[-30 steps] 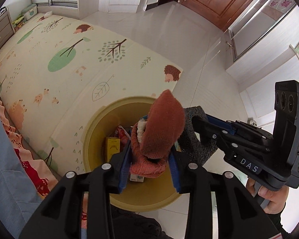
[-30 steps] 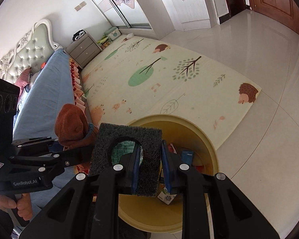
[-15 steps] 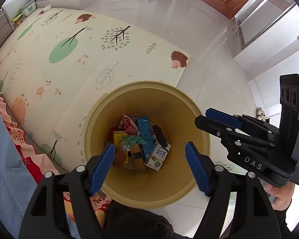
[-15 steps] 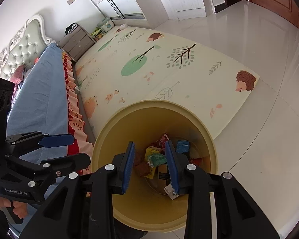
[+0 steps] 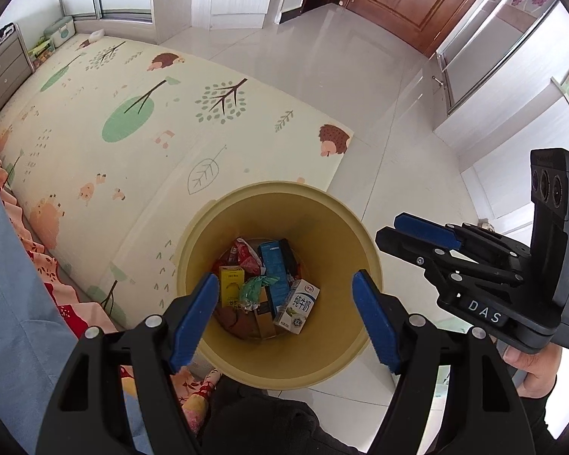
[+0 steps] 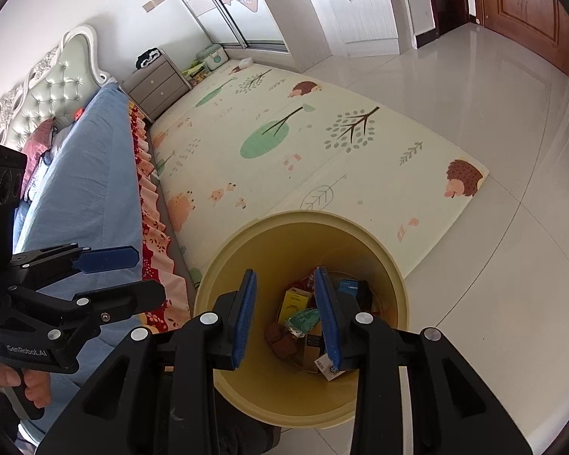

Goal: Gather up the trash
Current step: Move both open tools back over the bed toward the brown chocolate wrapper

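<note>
**Empty jaws over a filled bin**

While both grippers hang over the bin [image 5: 354, 227], neither holds anything: the left gripper [image 5: 284, 318] gapes wide, the right gripper [image 6: 286, 316] stands partly open. The trash [image 5: 263, 292] lies at the bin's bottom. A low swing away could catch the rim and tip the bin onto the mat [image 5: 140, 140], spilling everything.
</note>
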The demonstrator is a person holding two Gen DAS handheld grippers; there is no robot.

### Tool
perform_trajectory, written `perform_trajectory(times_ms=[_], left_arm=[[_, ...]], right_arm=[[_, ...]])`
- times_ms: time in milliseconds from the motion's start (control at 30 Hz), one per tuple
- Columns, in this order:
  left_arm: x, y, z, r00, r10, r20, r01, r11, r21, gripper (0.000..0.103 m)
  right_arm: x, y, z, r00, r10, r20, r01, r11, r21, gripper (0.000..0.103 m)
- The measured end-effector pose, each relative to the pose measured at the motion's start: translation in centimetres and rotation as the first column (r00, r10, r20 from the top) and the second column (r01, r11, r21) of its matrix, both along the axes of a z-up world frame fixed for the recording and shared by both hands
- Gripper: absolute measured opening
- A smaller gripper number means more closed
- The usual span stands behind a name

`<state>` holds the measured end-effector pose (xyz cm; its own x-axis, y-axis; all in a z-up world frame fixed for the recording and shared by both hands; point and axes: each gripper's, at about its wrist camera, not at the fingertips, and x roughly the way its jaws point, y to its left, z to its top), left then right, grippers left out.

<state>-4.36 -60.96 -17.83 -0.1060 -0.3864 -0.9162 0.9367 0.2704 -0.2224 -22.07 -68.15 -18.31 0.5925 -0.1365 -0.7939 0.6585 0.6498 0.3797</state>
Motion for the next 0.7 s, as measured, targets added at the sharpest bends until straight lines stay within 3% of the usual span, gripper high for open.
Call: perform_trajectory(times_ms=[200,400,500,700], left_arm=[[2.3,5.3,4.6,0.998,0.054,0.042,-0.05,0.995,-0.09,0.073],[7.1,15.0,9.3,0.972,0.208,0.113,-0.186,0.967,-0.174,0.076],[9.9,20.9,11.1,0.94,0.302,0.159,-0.269,0.942,-0.199,0.076],[14.8,33.5,13.7,0.845,0.489,0.217,-0.443,0.867,-0.231,0.077]], right_arm=[[2.6,3.6,5.8,0.994,0.093,0.061,-0.088,0.992,-0.091,0.032],[8.3,10.0,10.6,0.955,0.268,0.127,-0.248,0.956,-0.157,0.032],[12.3,14.4,12.3,0.916,0.378,0.134,-0.35,0.917,-0.191,0.032],[20.9,24.6,14.8,0.802,0.579,0.149,-0.545,0.81,-0.215,0.034]])
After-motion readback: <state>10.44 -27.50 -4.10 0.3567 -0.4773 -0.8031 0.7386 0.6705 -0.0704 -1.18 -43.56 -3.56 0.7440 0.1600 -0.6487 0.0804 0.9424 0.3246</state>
